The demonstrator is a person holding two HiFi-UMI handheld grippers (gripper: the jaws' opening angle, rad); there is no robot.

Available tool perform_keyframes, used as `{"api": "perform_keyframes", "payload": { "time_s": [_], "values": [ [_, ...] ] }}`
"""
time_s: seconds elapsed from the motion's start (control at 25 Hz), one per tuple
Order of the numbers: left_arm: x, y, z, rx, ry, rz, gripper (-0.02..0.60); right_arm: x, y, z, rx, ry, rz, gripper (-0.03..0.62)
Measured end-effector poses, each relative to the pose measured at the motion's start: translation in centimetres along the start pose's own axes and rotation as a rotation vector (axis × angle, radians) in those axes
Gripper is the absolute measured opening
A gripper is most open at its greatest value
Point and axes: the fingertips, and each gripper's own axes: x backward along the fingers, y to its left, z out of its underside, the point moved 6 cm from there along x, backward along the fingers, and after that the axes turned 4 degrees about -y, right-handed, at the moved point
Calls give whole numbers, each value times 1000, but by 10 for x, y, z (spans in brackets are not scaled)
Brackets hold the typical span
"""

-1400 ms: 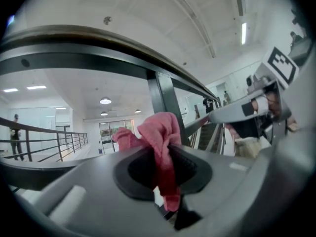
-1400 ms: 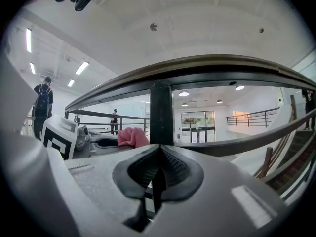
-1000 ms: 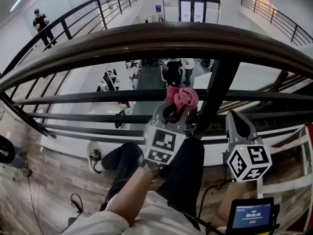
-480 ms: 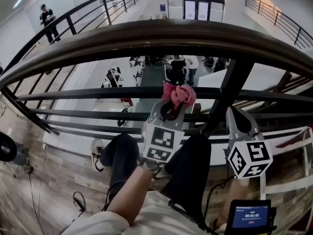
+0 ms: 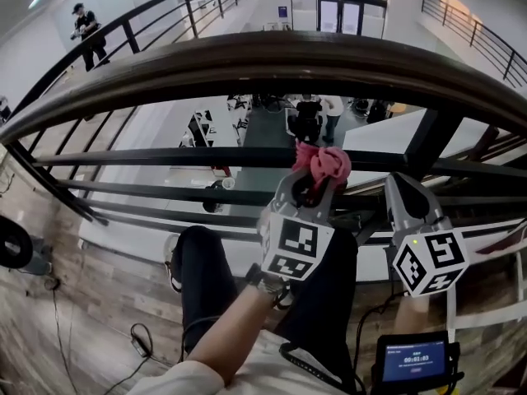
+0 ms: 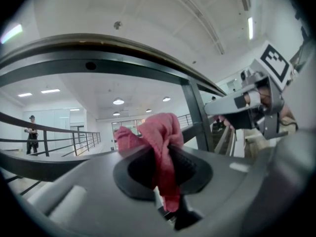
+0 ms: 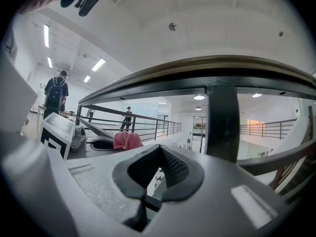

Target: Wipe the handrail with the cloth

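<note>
Pinching a bunched pink cloth [image 5: 323, 161] between its closed jaws, the left tool [image 5: 315, 186] points up at the railing. The cloth sits at the tool's 12 o'clock tip, level with the thin middle bars and well short of the handrail [image 5: 272, 60], which arcs overhead from 9 to 3 o'clock. The right tool [image 5: 401, 189] stands at 3 o'clock of the left one, its jaws shut together on nothing, near the dark post [image 5: 430, 138].

The cloth looks like soft, nubbly terry: light, limp and crumpled into folds, with one tail hanging down past the ribbed black pads. I'd judge it will flatten and drag easily along the rail but could slip out under a hard rub. A grip deep in the wad, with a good lump left proud of the tips, seems right. The handrail is a broad, rounded, smooth dark-brown band over black metal. It looks stiff and slick, so the cloth should glide.
</note>
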Motion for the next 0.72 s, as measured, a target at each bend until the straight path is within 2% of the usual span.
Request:
{"api": "perform_keyframes", "payload": {
  "time_s": [0.2, 0.72],
  "values": [
    [2, -1, 5, 9, -5, 11, 71, -11, 12, 0, -7, -1, -1, 3],
    [36, 50, 13, 24, -18, -35, 71, 7, 45, 16, -41, 58, 60, 3]
  ]
}}
